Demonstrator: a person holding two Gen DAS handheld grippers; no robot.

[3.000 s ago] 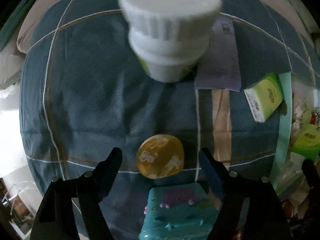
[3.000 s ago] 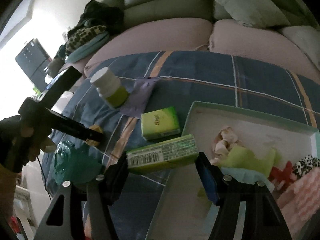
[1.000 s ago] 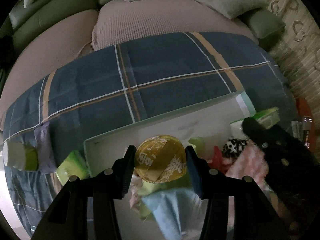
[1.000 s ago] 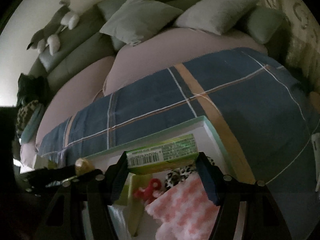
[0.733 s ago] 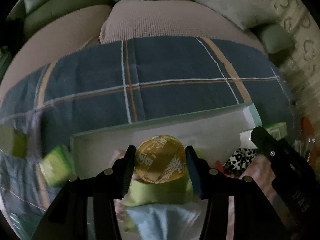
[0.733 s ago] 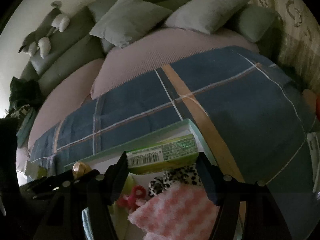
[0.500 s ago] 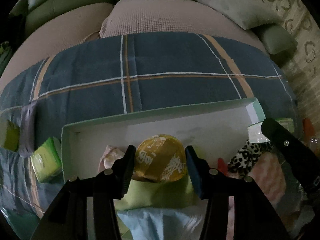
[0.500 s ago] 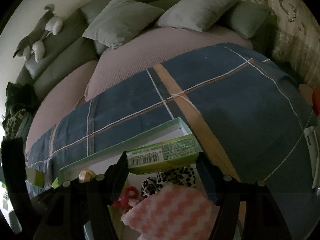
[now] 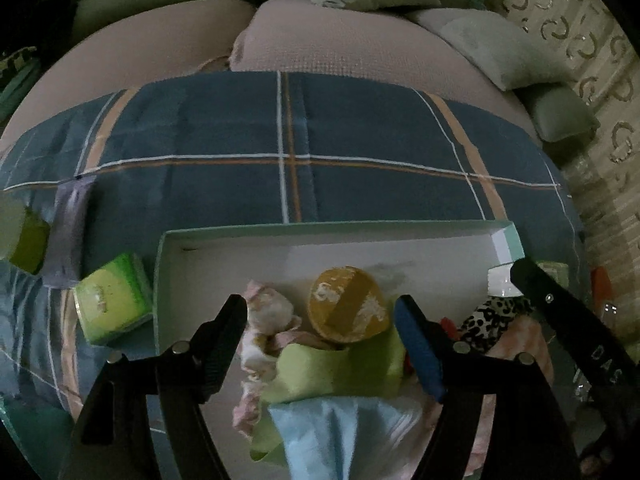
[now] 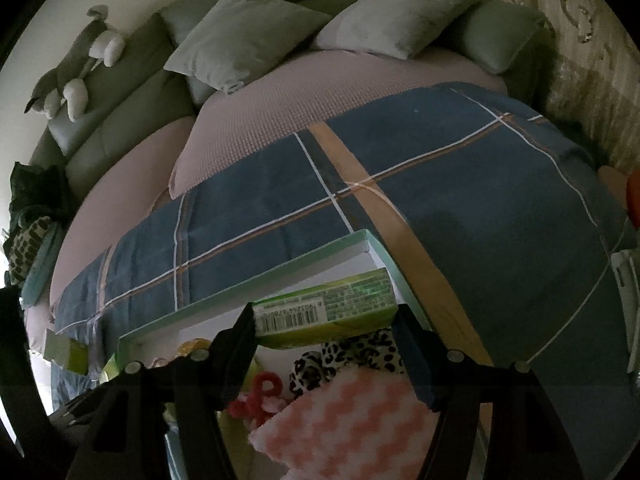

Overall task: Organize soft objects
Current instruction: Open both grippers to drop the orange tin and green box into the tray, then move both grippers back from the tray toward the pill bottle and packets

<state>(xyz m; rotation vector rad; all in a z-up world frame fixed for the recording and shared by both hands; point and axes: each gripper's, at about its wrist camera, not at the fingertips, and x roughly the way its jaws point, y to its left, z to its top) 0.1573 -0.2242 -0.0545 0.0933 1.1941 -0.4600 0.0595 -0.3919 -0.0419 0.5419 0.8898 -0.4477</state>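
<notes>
Left tongs [image 9: 320, 316] opening, pads clear of the gold disc [image 9: 347, 305], which lies between them in the tray [image 9: 320, 229] against green cloth [image 9: 340, 368]. Right tongs [image 10: 326, 332] clamped on green tissue pack [image 10: 324, 306] over the tray's far corner, pink knit [image 10: 352, 416] below. Plaid blanket [image 10: 460, 184] beyond.

A green tissue pack [image 10: 326, 312] is held crosswise between the fingers of the right gripper [image 10: 325, 334], above the tray [image 10: 248, 292]; a pink-white cloth [image 10: 352, 420] is seen at six o'clock.
</notes>
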